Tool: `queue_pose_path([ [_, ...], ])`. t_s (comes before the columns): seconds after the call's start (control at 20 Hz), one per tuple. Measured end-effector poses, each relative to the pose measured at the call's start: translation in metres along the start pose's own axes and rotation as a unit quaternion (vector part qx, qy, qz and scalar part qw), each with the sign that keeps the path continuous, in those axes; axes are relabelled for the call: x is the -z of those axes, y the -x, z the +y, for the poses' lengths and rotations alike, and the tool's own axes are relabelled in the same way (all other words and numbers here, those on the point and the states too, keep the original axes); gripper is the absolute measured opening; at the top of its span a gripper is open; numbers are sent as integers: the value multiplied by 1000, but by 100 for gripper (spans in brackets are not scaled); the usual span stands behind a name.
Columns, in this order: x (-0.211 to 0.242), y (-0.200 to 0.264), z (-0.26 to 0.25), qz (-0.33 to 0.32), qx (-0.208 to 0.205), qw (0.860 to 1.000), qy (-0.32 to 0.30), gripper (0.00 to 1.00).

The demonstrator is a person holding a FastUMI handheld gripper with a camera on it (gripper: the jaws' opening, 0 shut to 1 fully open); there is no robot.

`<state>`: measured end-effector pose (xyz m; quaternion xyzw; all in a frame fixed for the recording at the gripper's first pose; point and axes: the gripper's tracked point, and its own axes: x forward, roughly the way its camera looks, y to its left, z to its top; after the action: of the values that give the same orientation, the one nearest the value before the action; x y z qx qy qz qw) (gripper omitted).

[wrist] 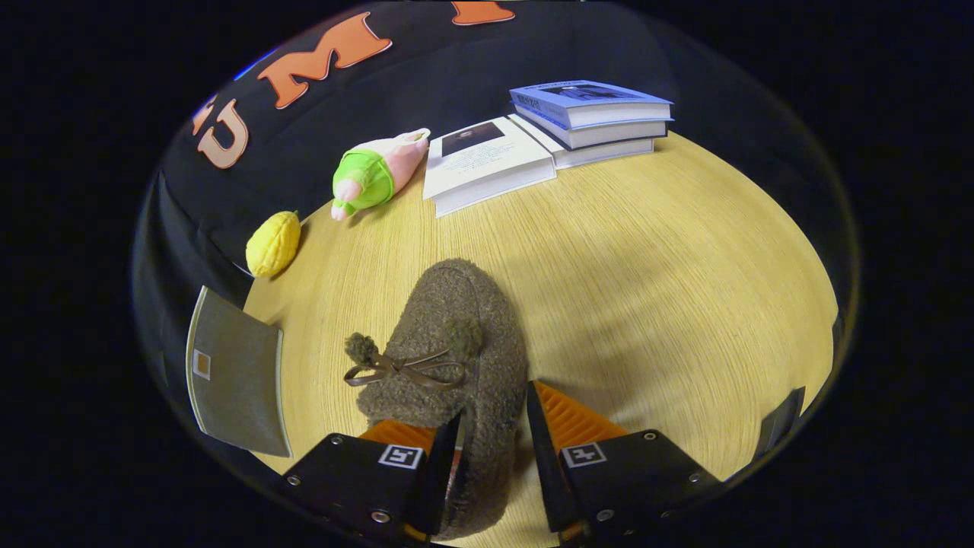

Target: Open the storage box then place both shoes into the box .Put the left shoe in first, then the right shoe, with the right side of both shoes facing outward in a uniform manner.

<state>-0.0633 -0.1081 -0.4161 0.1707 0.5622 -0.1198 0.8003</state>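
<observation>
A brown fuzzy shoe (449, 335) with a thin bow and pom-poms points away from me over the wooden table (670, 289). My gripper (493, 411) is shut on the shoe's right side wall near the heel: one finger sits inside the opening, the other presses on the outside. The heel end is hidden between and below the fingers. The grey storage box (232, 373), showing a flat panel with a small label, stands to the left of the shoe at the table's near left corner. I cannot tell whether the box is open.
A yellow lemon-like toy (272, 243) and a pink and green plush toy (373, 175) lie at the far left by the black cloth wall. A white book (487, 164) and a stack of books (590, 114) lie at the far edge.
</observation>
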Motion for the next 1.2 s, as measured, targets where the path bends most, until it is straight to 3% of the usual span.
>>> queue_pose_path([
  [0.15, -10, 2, 1, -39, 25, 998, 35, 41],
  [0.3, -11, 2, -5, -40, 42, 998, 14, 10],
  [0.35, -10, 4, -6, -36, 48, 998, 13, 8],
  [0.45, -7, 9, 2, -33, 54, 998, 19, 6],
  [0.65, -12, 26, 40, -38, 12, 999, 5, 6],
  [0.85, -26, 45, 78, -67, -1, 998, 13, 6],
  [1.2, -44, 94, 183, -98, -77, 992, 23, 6],
])
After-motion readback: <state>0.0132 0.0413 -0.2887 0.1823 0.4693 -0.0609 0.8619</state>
